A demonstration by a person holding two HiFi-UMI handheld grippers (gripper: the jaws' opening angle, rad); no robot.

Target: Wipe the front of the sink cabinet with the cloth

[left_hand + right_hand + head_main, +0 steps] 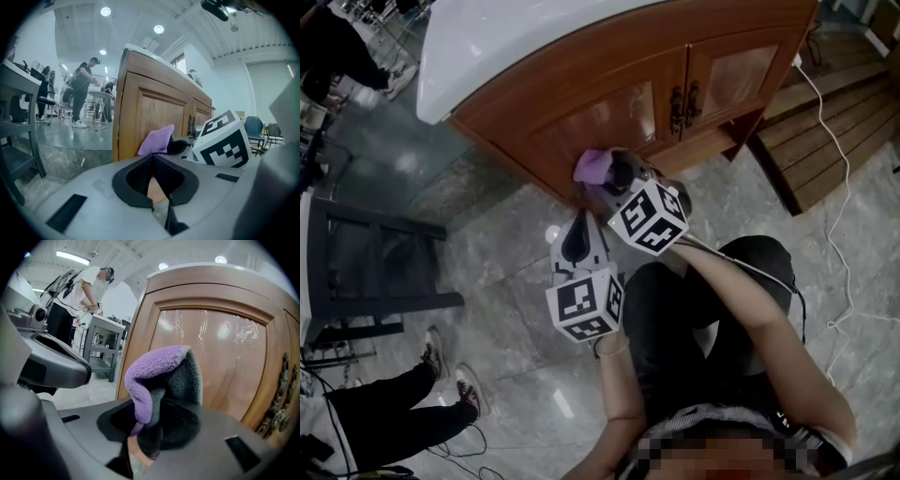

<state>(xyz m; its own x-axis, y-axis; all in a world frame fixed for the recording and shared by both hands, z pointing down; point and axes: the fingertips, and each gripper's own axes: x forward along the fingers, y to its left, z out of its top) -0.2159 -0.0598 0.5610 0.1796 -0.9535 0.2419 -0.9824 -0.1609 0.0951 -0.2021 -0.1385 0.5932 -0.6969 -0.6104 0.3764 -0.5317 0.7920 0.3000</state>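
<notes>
While we are pinching the cloth [157, 373] in the right gripper [152, 427], its jaws are clamping the folded purple-and-grey wad. The free end is standing up just ahead of the jaw tips, right before the left door panel [220, 352] of the cabinet [581, 89]. We cannot tell whether the fabric is touching the wood yet. The left gripper [153, 180] is hanging back beside the right one, its jaws pressed together on nothing. To wipe well, we are judging that the wad should lead and the jaw tips should stay off the glossy panel. The grip should be firm enough that the cloth is not dragging out. Overlapping strokes should be running across toward the metal handles [280, 397] off to the jaws' right.
</notes>
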